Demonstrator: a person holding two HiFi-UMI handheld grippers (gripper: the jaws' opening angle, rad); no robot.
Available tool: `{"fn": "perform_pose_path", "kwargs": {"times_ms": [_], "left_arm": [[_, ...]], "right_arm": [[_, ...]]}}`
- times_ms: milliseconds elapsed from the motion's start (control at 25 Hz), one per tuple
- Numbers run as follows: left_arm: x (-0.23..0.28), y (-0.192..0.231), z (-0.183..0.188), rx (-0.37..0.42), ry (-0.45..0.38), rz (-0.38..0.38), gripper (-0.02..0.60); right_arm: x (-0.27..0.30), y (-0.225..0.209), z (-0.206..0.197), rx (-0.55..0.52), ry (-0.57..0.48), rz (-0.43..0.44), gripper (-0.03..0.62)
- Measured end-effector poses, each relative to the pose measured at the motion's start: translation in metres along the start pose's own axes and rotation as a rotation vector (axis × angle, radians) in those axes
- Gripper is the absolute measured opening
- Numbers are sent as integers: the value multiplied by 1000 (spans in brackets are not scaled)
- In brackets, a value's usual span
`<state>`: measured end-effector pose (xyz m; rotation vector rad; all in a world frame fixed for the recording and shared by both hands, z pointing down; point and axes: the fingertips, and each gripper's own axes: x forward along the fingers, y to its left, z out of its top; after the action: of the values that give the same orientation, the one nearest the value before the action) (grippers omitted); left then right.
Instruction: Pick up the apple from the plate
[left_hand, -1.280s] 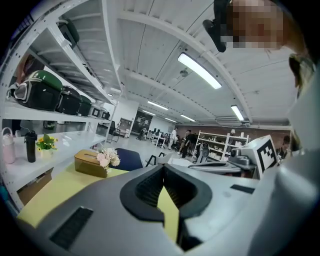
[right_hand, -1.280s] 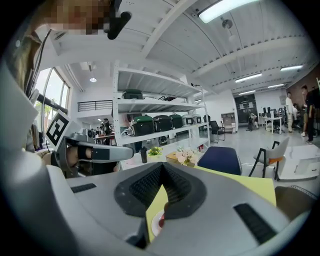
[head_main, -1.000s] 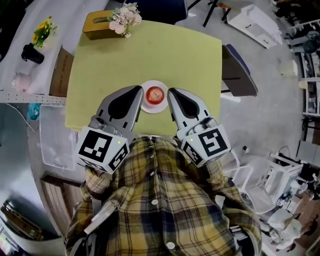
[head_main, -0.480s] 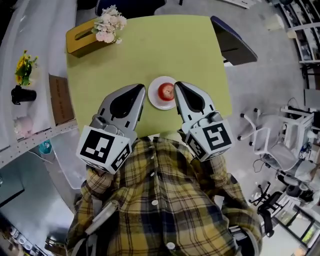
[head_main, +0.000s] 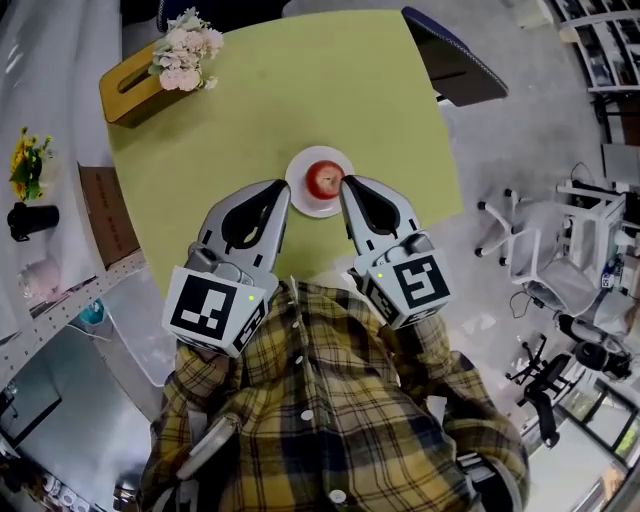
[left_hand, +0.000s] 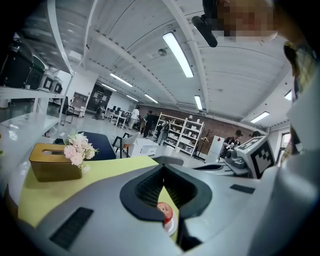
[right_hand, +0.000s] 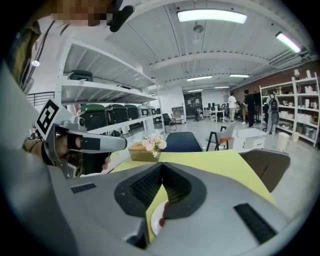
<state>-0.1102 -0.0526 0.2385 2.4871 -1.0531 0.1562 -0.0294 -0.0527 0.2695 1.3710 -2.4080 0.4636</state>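
A red apple (head_main: 322, 180) sits on a small white plate (head_main: 298, 194) near the front edge of the yellow-green table (head_main: 300, 90). My left gripper (head_main: 283, 188) is shut and empty, with its tip just left of the plate. My right gripper (head_main: 346, 183) is also shut and empty, its tip at the plate's right rim beside the apple. In the left gripper view the apple (left_hand: 165, 212) and the plate (left_hand: 172, 227) show below the closed jaw tips (left_hand: 163, 170). In the right gripper view a strip of plate (right_hand: 155, 220) and a sliver of apple (right_hand: 162, 216) show under the closed tips (right_hand: 162, 169).
A tan tissue box (head_main: 130, 85) with pink flowers (head_main: 185, 48) stands at the table's far left corner. A dark chair (head_main: 455, 65) is at the far right side. A white shelf (head_main: 45, 200) runs along the left, and an office chair (head_main: 530, 250) stands on the right.
Both grippers have sunk and tipped downward, and their tips have closed in on the plate's two sides. The head view has swung, so the table looks turned. Both jaws stayed shut.
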Motion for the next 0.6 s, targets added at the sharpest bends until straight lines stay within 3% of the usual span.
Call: {"fn": "perform_pose_path", "kwargs": {"times_ms": [600], "left_arm": [[32, 10, -31, -34, 29, 58, 8]], "right_arm": [[21, -23, -46, 30, 35, 62, -3]]}}
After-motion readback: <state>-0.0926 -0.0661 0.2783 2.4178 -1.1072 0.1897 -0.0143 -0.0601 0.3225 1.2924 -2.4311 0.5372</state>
